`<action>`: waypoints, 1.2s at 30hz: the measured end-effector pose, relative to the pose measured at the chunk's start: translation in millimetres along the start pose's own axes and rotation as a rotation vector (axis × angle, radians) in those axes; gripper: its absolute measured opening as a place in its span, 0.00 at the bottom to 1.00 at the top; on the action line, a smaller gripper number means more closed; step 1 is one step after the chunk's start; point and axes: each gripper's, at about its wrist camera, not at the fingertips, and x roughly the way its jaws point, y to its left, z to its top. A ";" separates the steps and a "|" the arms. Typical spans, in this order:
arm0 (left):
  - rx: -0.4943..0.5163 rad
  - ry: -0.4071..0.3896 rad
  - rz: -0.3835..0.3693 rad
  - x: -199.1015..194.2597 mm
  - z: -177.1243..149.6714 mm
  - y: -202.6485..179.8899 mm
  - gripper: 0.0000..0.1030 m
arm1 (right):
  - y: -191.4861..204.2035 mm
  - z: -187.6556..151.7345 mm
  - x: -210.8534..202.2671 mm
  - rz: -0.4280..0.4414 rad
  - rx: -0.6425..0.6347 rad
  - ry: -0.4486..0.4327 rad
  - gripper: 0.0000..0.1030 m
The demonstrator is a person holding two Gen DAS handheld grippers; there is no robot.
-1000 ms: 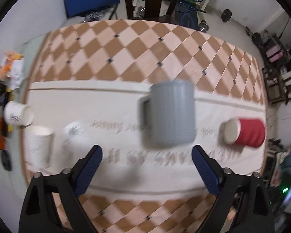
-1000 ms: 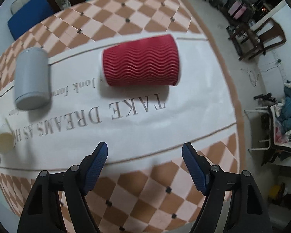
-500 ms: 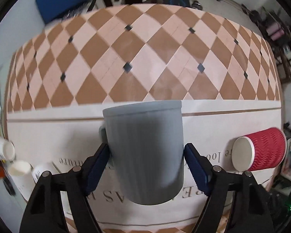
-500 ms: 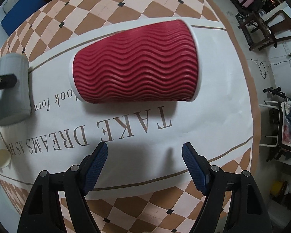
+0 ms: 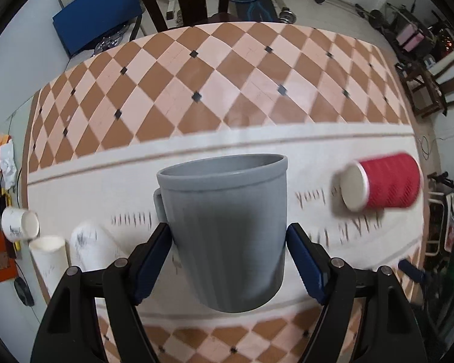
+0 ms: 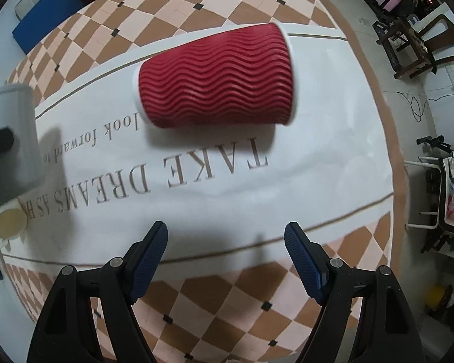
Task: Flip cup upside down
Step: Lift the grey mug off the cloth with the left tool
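Left gripper (image 5: 228, 246) has its blue pads clamped on the lower sides of the grey mug (image 5: 227, 227), mouth up, handle poking out left, lifted off the white runner (image 5: 90, 181) as far as I can tell. Biggest risk imo: the mug is smooth and tapered and the grip sits low near its base, so once it gets rotated it could slide out or swing in the pads. Left hand comes in roughly level, fingers pointing across the table. Right gripper (image 6: 225, 252) hangs spread wide with nothing in it, angled down at the runner, short of the red cup (image 6: 215, 75), which lies on its side right of the mug. Some white cups (image 5: 48, 257) sit left of the mug.
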 end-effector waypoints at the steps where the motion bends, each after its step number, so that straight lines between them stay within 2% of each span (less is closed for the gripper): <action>1: 0.001 0.000 -0.011 -7.8 -15.6 3.1 0.74 | -2.0 -7.6 -3.9 0.001 0.003 -0.005 0.79; 3: 0.003 0.011 -0.028 -15.2 -32.5 6.0 0.74 | -4.8 -24.2 -11.2 0.001 0.008 -0.015 0.79; 6: -0.009 0.042 -0.057 -10.4 -54.2 -10.0 0.73 | -5.3 -53.0 -22.5 -0.010 0.009 -0.024 0.79; 8: -0.017 0.080 -0.081 -5.4 -83.6 -14.6 0.73 | -7.0 -73.8 -29.0 -0.017 0.010 -0.025 0.79; 12: -0.036 0.152 -0.119 8.0 -116.8 -30.2 0.73 | -11.1 -110.8 -35.7 -0.036 0.019 -0.021 0.79; 16: -0.027 0.198 -0.118 29.1 -142.2 -40.7 0.73 | -23.6 -118.0 -33.7 -0.059 0.038 -0.016 0.79; 21: 0.033 0.213 -0.077 52.6 -140.8 -61.7 0.75 | -34.3 -125.5 -25.2 -0.083 0.058 -0.007 0.79; 24: 0.038 0.198 -0.067 51.3 -139.0 -63.0 0.75 | -38.0 -131.6 -23.0 -0.097 0.066 -0.003 0.79; 29: -0.032 0.195 -0.094 53.9 -128.8 -57.4 0.76 | -38.6 -131.3 -20.0 -0.108 0.075 0.004 0.79; 31: -0.040 0.172 -0.100 49.9 -126.4 -52.7 0.82 | -39.4 -128.5 -19.7 -0.104 0.081 0.003 0.84; 33: -0.043 0.161 -0.105 45.7 -123.0 -52.0 0.91 | -39.5 -126.0 -20.0 -0.106 0.081 -0.007 0.84; 36: -0.059 0.148 -0.110 37.9 -122.2 -44.2 0.92 | -37.8 -122.8 -21.6 -0.098 0.080 -0.021 0.84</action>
